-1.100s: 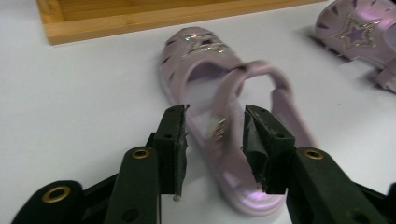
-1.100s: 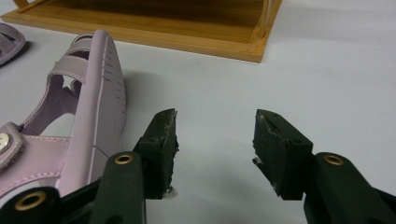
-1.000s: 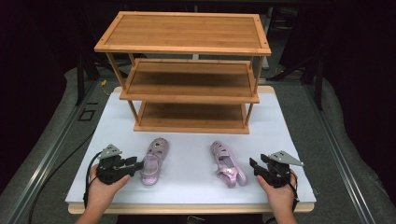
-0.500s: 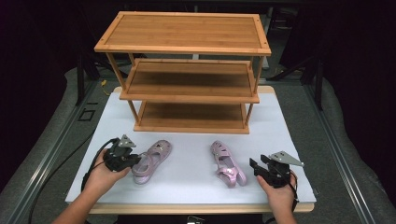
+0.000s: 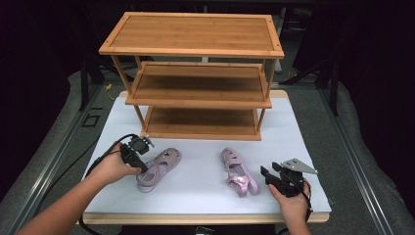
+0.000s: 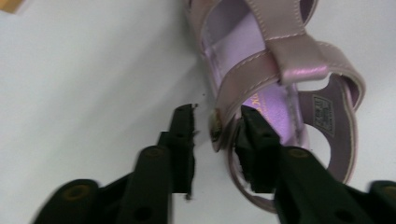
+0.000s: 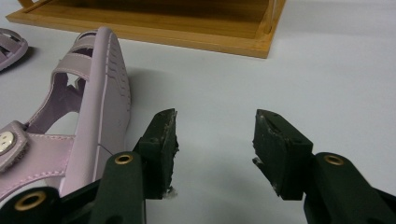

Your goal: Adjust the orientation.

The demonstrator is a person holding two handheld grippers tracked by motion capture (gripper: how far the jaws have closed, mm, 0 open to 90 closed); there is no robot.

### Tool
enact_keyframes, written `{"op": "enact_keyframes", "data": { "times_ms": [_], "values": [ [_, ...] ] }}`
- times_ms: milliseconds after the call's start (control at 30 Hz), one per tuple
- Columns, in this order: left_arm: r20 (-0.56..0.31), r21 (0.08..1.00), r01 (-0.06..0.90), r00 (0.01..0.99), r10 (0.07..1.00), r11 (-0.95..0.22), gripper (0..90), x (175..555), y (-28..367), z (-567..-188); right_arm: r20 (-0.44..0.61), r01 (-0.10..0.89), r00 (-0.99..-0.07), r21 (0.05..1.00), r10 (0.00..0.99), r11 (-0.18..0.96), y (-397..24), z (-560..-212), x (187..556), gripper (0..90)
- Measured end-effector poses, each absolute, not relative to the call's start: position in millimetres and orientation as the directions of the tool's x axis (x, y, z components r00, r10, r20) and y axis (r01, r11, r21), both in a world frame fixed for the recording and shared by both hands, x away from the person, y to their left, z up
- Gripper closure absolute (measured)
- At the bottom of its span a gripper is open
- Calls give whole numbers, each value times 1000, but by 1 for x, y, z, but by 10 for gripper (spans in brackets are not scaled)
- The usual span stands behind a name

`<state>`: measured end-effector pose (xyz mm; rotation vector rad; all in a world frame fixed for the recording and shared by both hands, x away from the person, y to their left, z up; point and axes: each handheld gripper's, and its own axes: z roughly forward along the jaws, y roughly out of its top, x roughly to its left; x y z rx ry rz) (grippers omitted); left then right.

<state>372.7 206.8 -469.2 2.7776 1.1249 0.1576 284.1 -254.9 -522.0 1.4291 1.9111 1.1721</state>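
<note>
nearest the table's front edge, the right gripper (image 5: 272,174) is held low over the white table (image 5: 205,181) by the right hand (image 5: 292,203), just beside the right pink sandal (image 5: 238,171). in the right gripper view its jaws are seen standing apart with only bare tabletop between them, and that sandal (image 7: 91,112) is seen tipped on its side, sole toward the jaws, just left of the left jaw.

a little farther in, the left gripper (image 5: 143,164) is held by the left hand (image 5: 113,167) at the heel end of the left pink sandal (image 5: 157,168), which lies on the table well apart from the other. in the left gripper view the jaws, which have just been opening, are seen set around the side of the buckled strap (image 6: 261,70) of the sandal (image 6: 280,79): one jaw outside, one inside the shoe. a narrow gap is seen beside the outer jaw, so no firm grip is shown.

beyond both sandals, a three-tier wooden shoe rack (image 5: 198,73) is seen standing at the far side of the table, its shelves bare.
</note>
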Motion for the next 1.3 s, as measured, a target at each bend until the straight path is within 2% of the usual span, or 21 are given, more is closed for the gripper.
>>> {"op": "enact_keyframes", "data": {
  "times_ms": [67,300,467,767,1300],
  "values": [
    [8,134,695,712,702,-707,709,377,202,-473,112,527,-339,845,934,91,-256,-522,284,489],
    [32,74,705,705,708,-705,774,383,196,-479,115,524,-350,847,930,92,-254,-522,284,489],
    [-1,112,739,668,744,-664,792,384,199,-483,115,525,-352,846,929,95,-254,-522,284,489],
    [-14,102,738,672,741,-667,818,387,204,-483,111,526,-352,845,929,98,-253,-522,284,489],
    [-51,150,729,680,731,-668,829,387,210,-479,114,526,-349,845,930,94,-254,-522,285,489]
  ]
}}
